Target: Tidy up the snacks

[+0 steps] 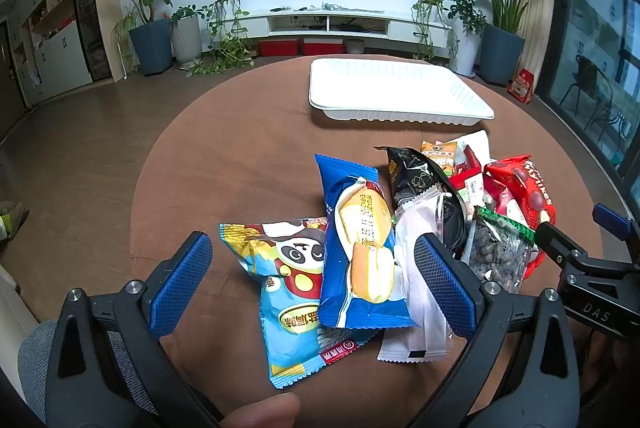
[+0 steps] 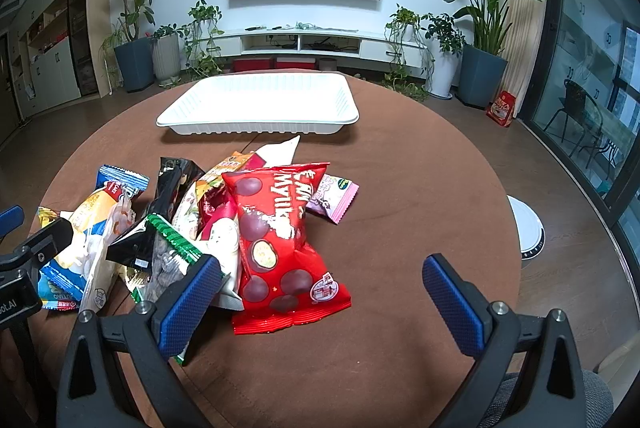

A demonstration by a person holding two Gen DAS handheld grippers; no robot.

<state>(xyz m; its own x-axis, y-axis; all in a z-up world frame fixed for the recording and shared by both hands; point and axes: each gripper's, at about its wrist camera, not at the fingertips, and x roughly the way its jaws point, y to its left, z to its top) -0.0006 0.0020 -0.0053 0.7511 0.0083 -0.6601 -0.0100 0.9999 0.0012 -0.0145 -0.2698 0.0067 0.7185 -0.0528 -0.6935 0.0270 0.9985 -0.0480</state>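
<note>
Left wrist view. The left gripper pointed downward at a slant over the near edge of the round brown table, its blue-padded jaws spread wide and gripping nothing. Between the jaws, though untouched by either pad, lay a blue cake packet resting partly upon a light-blue panda snack bag. A white sachet lay just beside the right-hand pad. Further right the pile comprised a black packet, a green-topped clear bag of dark pieces and a red chocolate-ball bag. The white plastic tray stood empty at the far side of the table, well apart from the pile. A fingertip of the person showed at the lower edge. The right gripper entered from the right, near the red bag.

Right wrist view. The right gripper likewise pointed downward at a slant, jaws at full spread and holding nothing. The red chocolate-ball bag lay between the jaws, nearer the left pad, with bare table before the right pad. The green-topped bag lay just behind the left pad. A pink sachet lay beyond the red bag. The white plastic tray stood beyond the pile. The left gripper showed at the left edge; its opening cannot be told from this view.
</note>
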